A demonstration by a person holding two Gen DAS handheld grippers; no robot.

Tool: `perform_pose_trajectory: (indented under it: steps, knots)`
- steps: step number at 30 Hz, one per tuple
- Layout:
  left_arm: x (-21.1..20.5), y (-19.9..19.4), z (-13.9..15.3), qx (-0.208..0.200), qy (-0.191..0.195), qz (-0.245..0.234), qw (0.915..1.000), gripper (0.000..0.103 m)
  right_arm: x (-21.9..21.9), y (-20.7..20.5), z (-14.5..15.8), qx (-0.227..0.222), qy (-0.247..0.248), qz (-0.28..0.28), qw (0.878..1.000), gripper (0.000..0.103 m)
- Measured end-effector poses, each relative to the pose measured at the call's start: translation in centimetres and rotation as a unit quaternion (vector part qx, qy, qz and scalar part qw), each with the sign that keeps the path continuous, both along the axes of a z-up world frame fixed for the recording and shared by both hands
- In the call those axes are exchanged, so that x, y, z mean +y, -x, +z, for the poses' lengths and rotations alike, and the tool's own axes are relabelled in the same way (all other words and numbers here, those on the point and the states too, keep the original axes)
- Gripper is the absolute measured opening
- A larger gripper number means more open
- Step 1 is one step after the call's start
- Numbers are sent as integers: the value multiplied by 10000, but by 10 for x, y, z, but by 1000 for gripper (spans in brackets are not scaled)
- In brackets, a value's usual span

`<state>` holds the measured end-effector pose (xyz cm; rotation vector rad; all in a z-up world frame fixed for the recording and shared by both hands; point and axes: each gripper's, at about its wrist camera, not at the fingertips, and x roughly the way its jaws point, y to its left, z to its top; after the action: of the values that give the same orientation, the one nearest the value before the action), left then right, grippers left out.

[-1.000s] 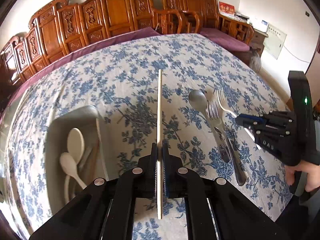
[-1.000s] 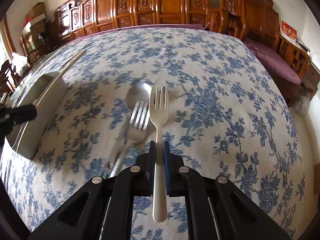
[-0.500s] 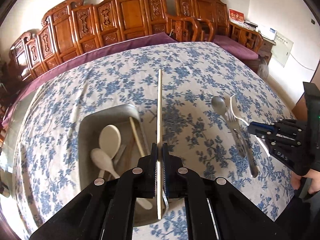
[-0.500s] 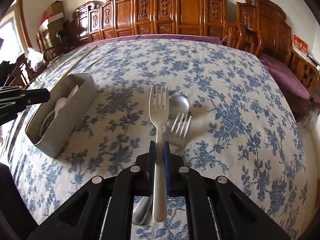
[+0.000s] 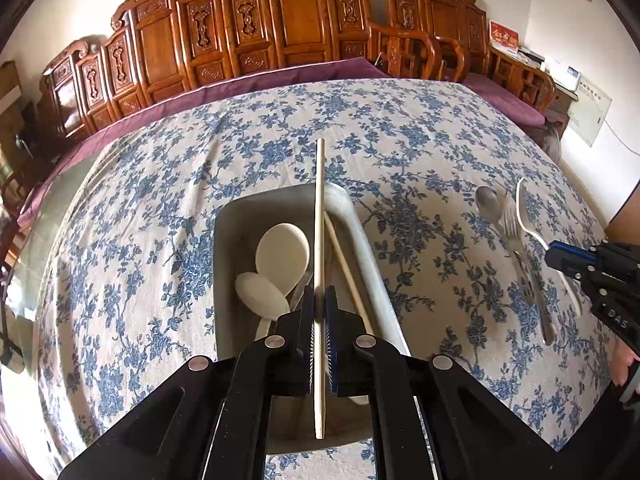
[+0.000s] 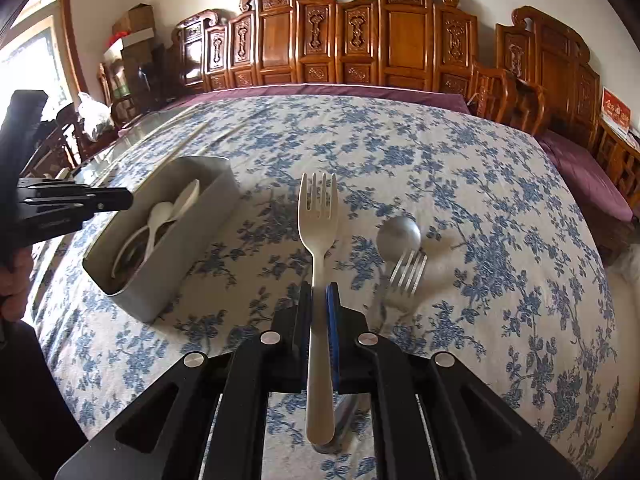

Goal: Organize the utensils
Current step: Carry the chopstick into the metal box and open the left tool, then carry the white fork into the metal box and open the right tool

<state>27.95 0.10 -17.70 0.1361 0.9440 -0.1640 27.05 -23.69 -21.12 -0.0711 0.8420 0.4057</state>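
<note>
Left gripper pinches a pale wooden chopstick, long axis running straight ahead beyond the fingertips, over the grey rectangular bin holding two cream plastic spoons and a second chopstick. Right gripper clamps a cream plastic fork by its handle, tines pointing forward. Right of those fingers, a steel spoon and steel fork lie on the blue-flowered tablecloth.
</note>
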Motion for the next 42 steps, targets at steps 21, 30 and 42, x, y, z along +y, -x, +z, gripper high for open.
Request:
perform_pose_trajectory:
  steps: [21,30,42]
  knots:
    - [24,-3,-29,250,-138,230,9993,10,23,9,5,-55,8,250,9997,9]
    - [42,17,-8,-164,93,494,9986,42,31,13,9,-33,-61,312,9995,9]
    - [62,28,-2,-503,251,688,9960,86,70,28,14,-28,14,561,9984,9]
